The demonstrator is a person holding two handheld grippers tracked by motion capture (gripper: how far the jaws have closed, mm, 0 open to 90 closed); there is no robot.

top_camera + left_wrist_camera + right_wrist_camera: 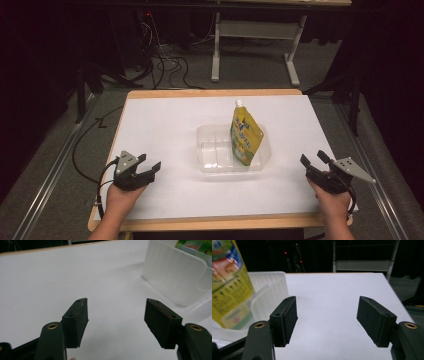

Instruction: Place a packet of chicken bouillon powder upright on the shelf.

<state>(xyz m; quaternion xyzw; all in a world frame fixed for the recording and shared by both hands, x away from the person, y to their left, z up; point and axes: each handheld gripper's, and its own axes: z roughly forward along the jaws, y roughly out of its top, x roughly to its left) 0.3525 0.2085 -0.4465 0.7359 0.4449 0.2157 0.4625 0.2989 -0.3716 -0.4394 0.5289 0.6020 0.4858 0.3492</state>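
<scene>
Yellow pouch (245,134) stands upright in the right end of the clear tray (212,150), mid worktop (165,120). My left gripper (150,164) sits near the worktop's front-left, jaws spread, nothing between them, well apart from the tray. My right gripper (312,161) is at the front-right edge, jaws spread wide and empty too. Neither touches pouch or tray.

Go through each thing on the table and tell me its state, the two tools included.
Pouch: upright, cap on, standing in the right end of the tub.
Tub: clear, no lid, left part bare, resting on the table.
Left tool: open, nothing between its jaws, apart from the tub.
Right tool: open, nothing between its jaws, apart from the tub.
Table: covered by a white sheet.
</scene>
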